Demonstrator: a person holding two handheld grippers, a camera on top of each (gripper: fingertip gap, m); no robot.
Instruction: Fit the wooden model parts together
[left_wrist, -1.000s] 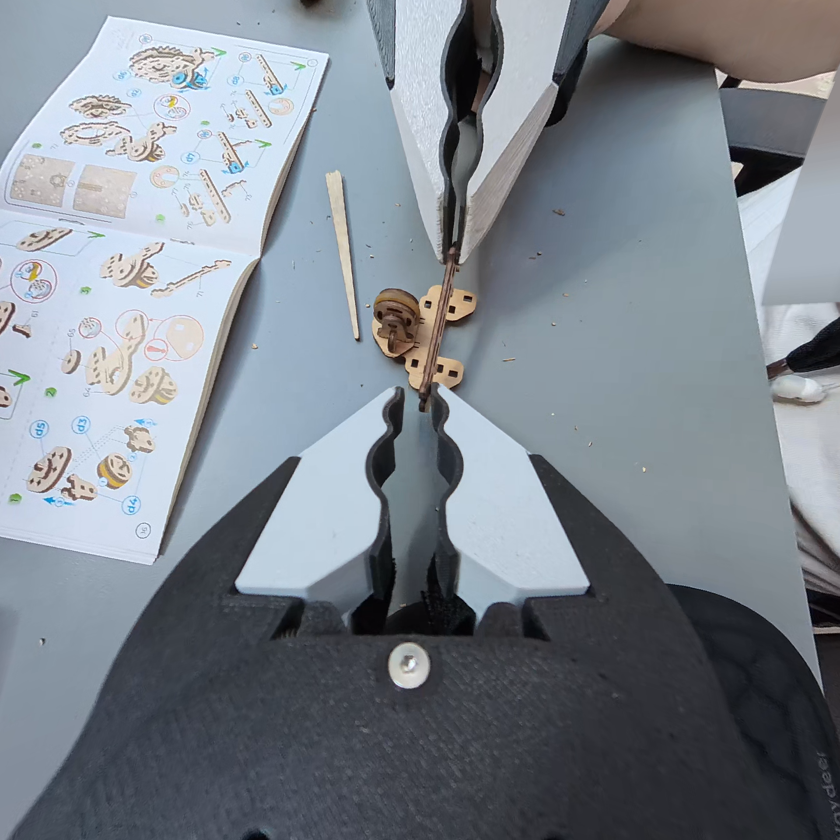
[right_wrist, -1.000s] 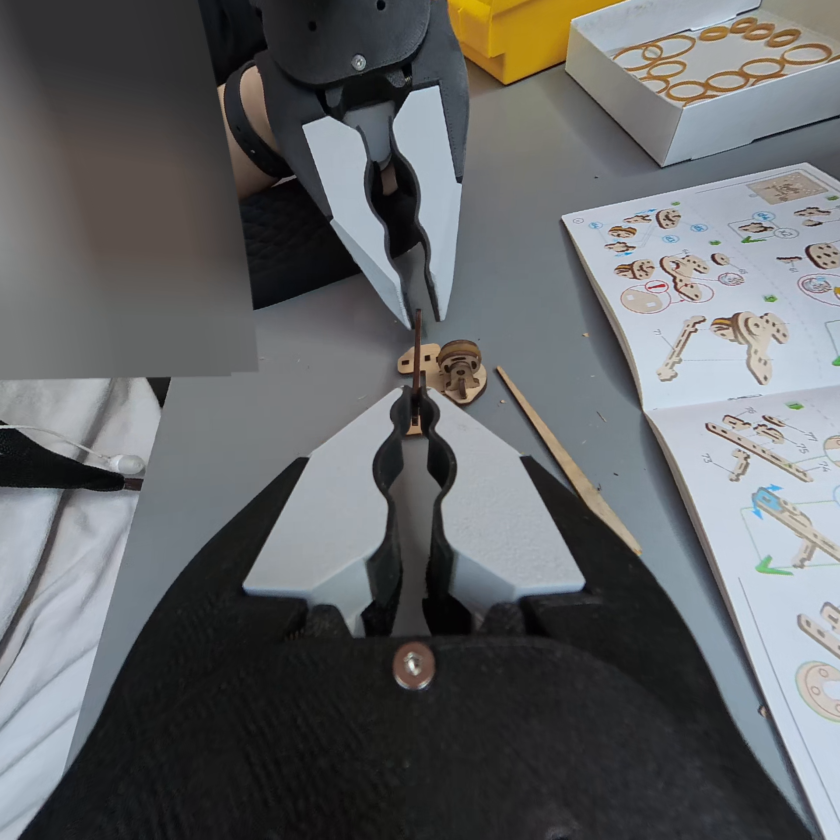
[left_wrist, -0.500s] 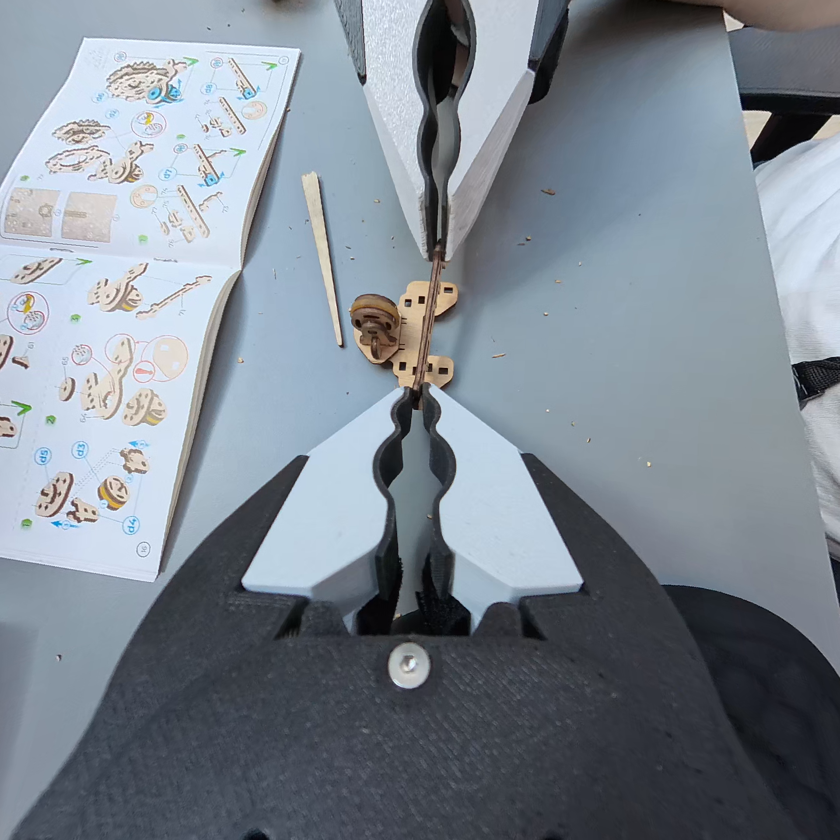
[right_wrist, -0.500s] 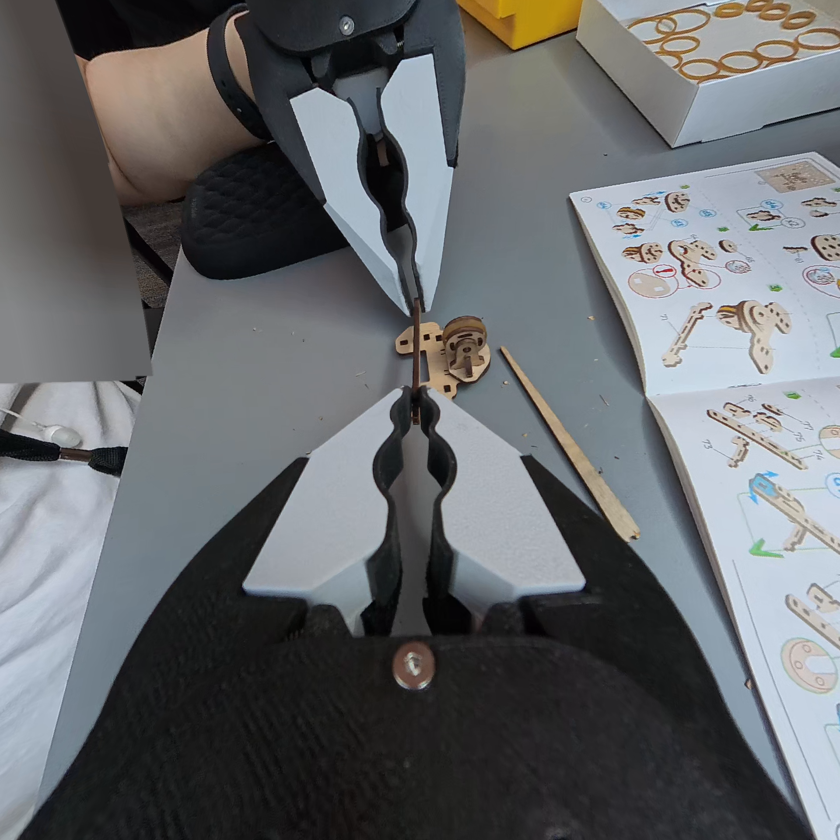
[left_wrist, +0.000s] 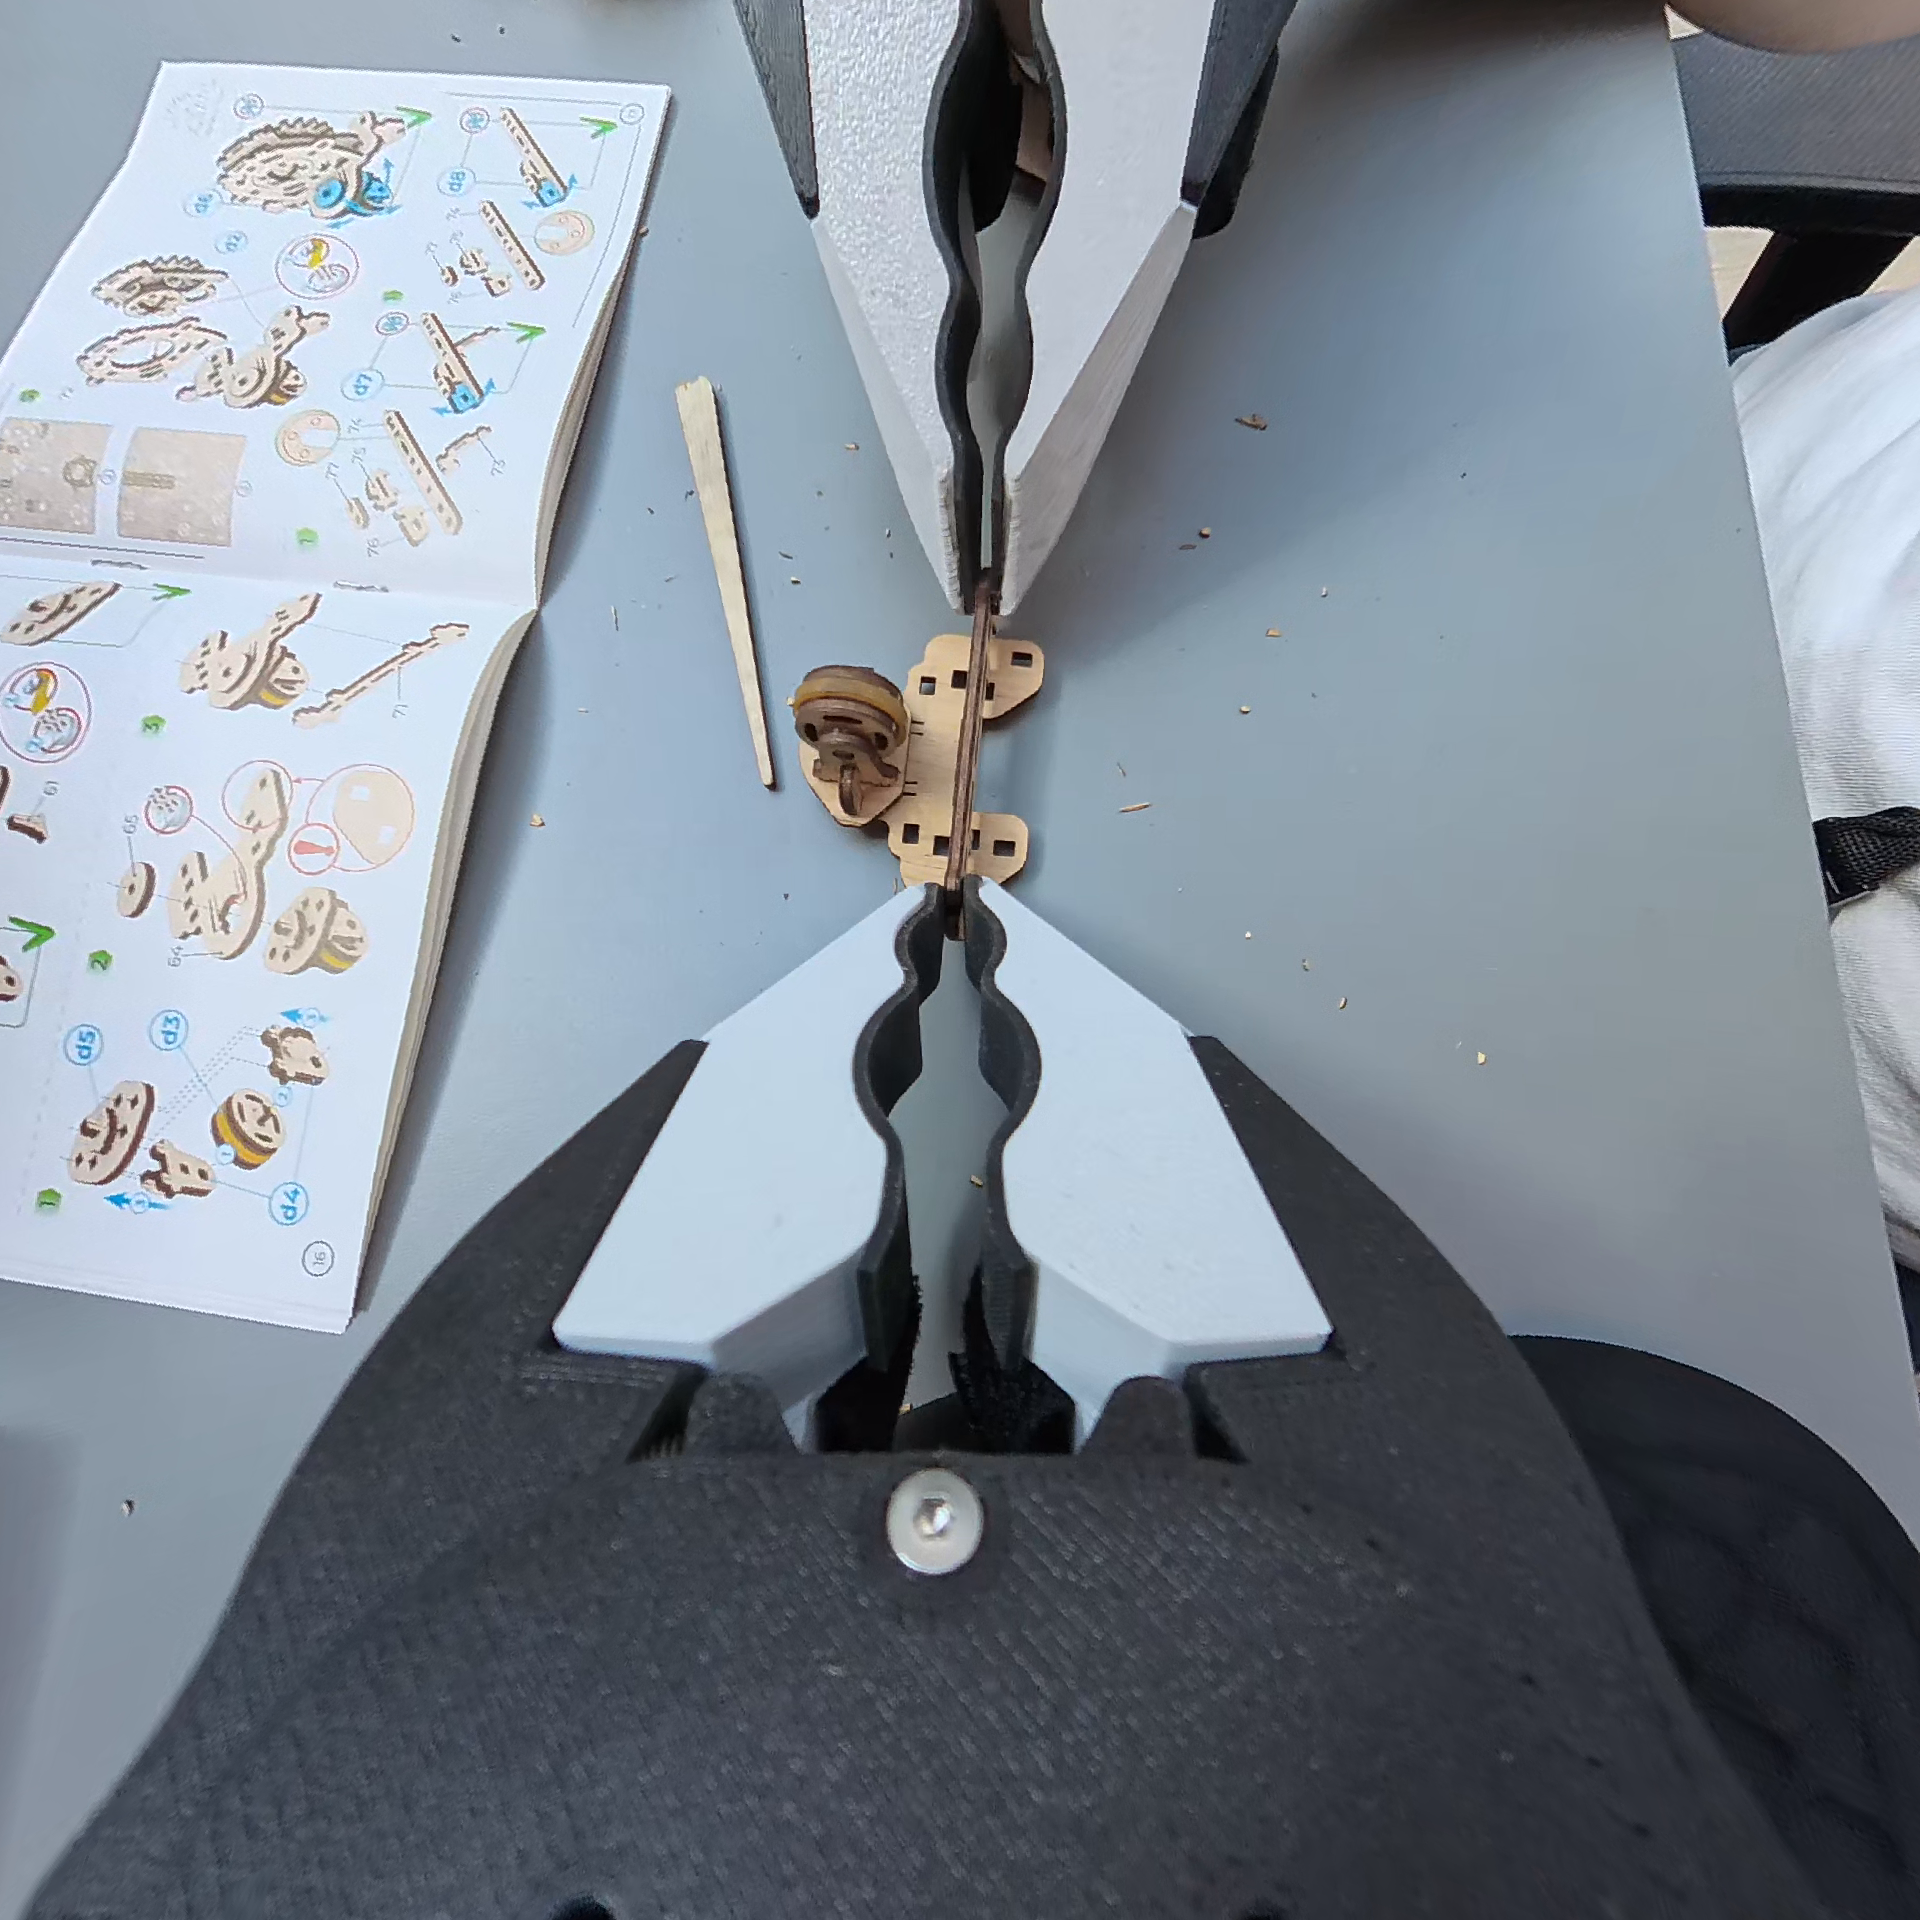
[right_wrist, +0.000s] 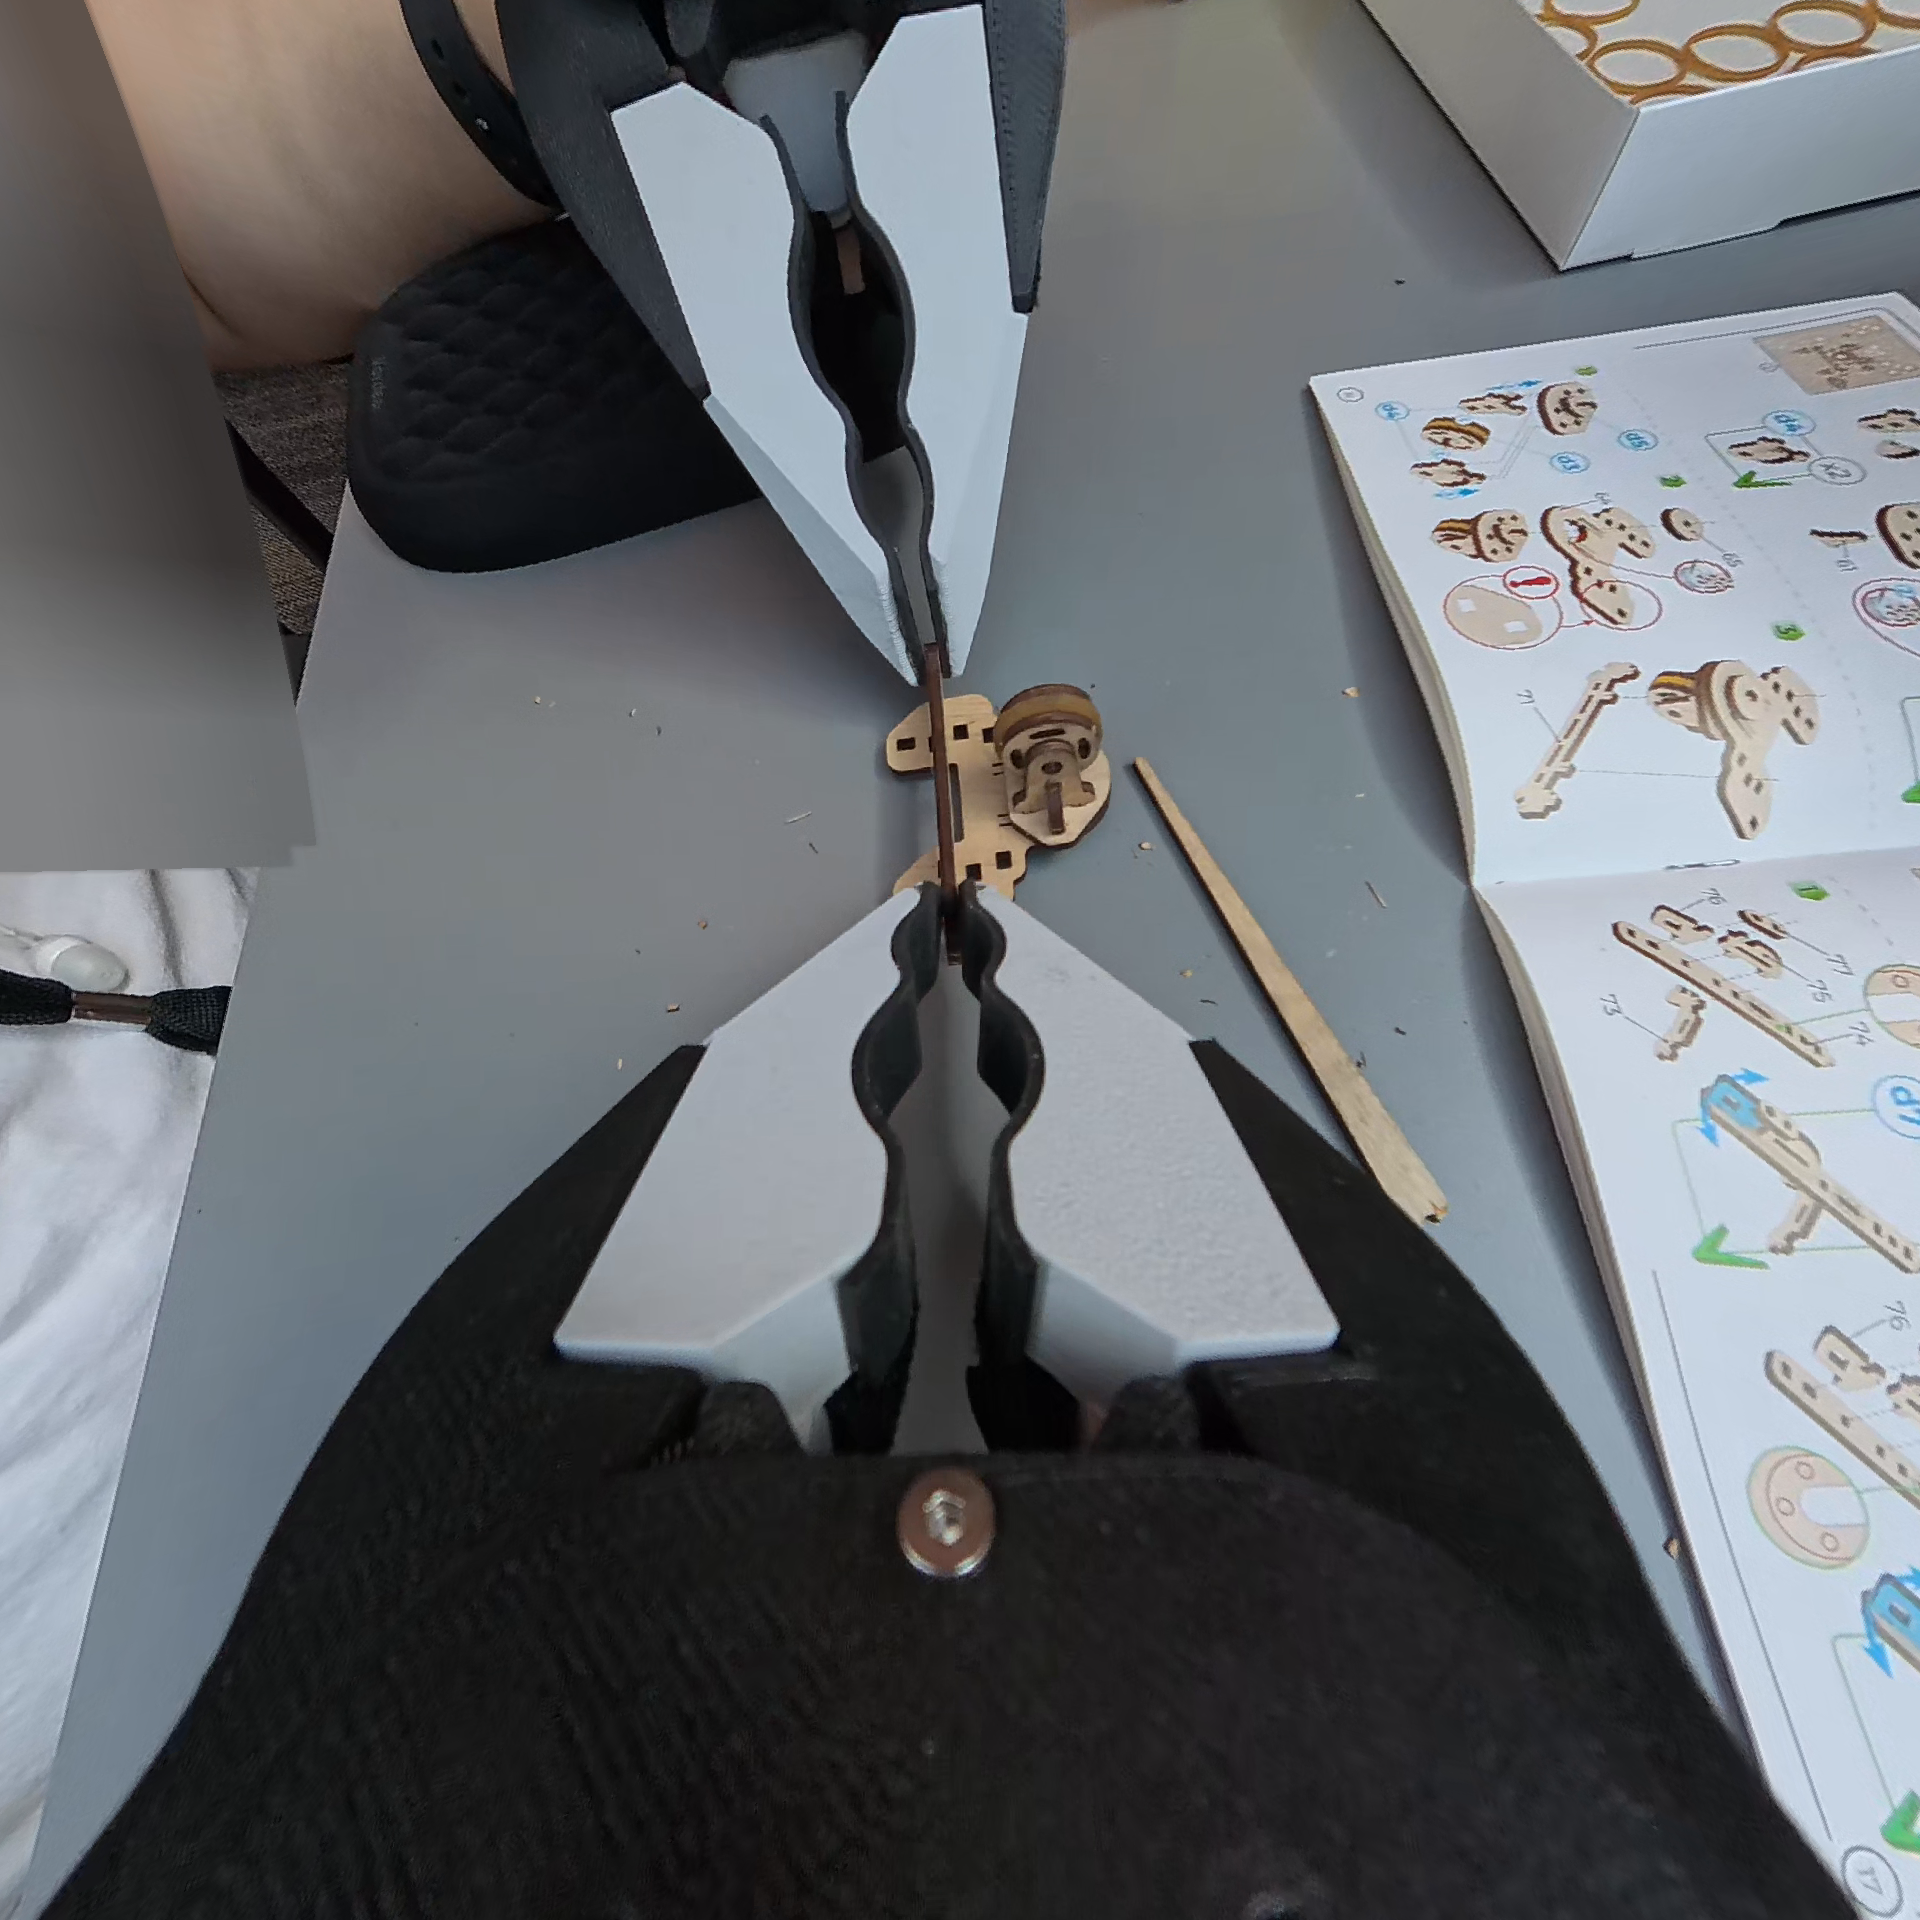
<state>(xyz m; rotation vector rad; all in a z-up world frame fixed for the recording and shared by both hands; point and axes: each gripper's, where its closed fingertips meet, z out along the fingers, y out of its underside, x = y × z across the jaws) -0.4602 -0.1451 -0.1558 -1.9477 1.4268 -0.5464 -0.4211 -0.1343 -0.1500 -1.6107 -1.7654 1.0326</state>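
Note:
A thin wooden strip (left_wrist: 966, 748), seen edge-on, spans between both grippers above the grey table. My left gripper (left_wrist: 951, 914) is shut on its near end; the right gripper (left_wrist: 982, 597) faces it and is shut on the far end. In the right wrist view my right gripper (right_wrist: 948, 925) pinches the strip (right_wrist: 943, 790) and the left gripper (right_wrist: 930, 655) holds the other end. Below the strip lies a flat wooden plate with square holes (left_wrist: 1003, 665) (right_wrist: 914, 743), carrying a small round wooden assembly (left_wrist: 847, 717) (right_wrist: 1049, 748).
An open instruction booklet (left_wrist: 260, 623) (right_wrist: 1683, 831) lies beside the parts. A loose tapered wooden stick (left_wrist: 727, 582) (right_wrist: 1278, 987) lies between booklet and plate. A white box with wooden rings (right_wrist: 1704, 125) stands at the back. A black armrest pad (right_wrist: 520, 416) and wood crumbs are nearby. Left tips to right tips: about 5 cm. It is some 6 cm from my right tips to the loose tapered wooden stick (left_wrist: 727, 582). The right camera catches it too, in the right wrist view (right_wrist: 1263, 948).
Both grippers have drawn closer over the plate. The left gripper, open around the strip's end a second ago, is now shut on it; the right gripper kept its hold.

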